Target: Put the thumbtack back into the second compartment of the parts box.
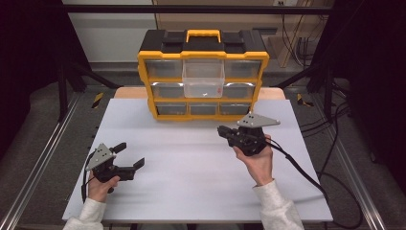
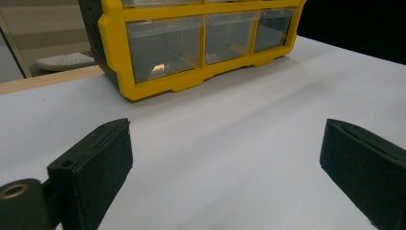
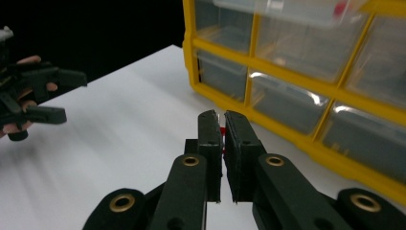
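A yellow and black drawer cabinet [image 1: 203, 57] stands at the far side of the white table [image 1: 191, 167]. Its top middle clear drawer [image 1: 203, 76] is pulled out toward me, and it also shows blurred as the drawer [image 3: 297, 12]. My right gripper [image 1: 222, 130] hangs above the table in front of the cabinet's lower right. In the right gripper view, my right gripper [image 3: 222, 117] has its jaws shut on a small red piece [image 3: 221, 129], of which only a sliver shows. My left gripper [image 1: 129, 155] rests open near the front left, and nothing lies between the jaws of my left gripper [image 2: 225, 139].
Black cables [image 1: 306, 177] trail from the right gripper across the table's right side and over its edge. Metal frame rails [image 1: 43, 153] run along both sides of the table. The cabinet's bottom row of drawers [image 2: 210, 40] is closed.
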`<state>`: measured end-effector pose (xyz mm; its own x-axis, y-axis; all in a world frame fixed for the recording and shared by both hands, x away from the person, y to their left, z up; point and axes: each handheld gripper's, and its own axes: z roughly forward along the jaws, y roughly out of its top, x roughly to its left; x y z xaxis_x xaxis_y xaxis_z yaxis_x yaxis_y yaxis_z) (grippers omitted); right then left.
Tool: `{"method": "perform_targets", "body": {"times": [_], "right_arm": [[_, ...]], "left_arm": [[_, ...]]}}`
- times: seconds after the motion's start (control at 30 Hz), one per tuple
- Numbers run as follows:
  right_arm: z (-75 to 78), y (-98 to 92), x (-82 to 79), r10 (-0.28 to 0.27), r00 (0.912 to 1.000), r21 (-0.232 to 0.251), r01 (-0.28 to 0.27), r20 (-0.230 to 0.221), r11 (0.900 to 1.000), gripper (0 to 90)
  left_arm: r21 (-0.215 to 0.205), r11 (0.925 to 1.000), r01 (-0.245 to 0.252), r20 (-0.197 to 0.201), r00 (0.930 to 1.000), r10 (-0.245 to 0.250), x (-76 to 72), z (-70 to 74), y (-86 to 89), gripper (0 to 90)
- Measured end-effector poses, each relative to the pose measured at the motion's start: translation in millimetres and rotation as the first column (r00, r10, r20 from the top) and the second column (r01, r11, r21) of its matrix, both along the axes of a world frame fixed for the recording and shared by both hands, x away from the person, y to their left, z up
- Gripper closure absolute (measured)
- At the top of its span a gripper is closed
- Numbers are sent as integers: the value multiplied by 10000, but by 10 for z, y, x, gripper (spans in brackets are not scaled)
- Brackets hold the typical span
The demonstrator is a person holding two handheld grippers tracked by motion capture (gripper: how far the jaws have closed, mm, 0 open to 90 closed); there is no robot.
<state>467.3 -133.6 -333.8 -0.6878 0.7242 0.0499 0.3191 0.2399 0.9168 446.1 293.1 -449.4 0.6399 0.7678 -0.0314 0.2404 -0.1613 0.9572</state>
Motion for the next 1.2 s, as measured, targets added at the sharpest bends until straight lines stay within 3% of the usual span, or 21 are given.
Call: {"method": "perform_targets", "body": {"times": [0.27,0.53,0.83,1.2], "right_arm": [[528,26,93,-172,9966,-12,174,804,9998,858],[896,97,258,-477,9906,-38,486,1282,9988,858],[1063,187,481,-775,9871,10,781,1400,9969,858],[1137,226,787,-1249,9831,-367,1309,1340,9907,857]], "left_arm": [[-19,10000,0,1,10000,0,0,0,2,38],[-46,10000,1,1,10000,-1,1,1,8,38],[-98,9999,-22,-10,10000,22,1,1,16,38],[-103,9999,-20,-6,10000,20,1,0,14,38]]}}
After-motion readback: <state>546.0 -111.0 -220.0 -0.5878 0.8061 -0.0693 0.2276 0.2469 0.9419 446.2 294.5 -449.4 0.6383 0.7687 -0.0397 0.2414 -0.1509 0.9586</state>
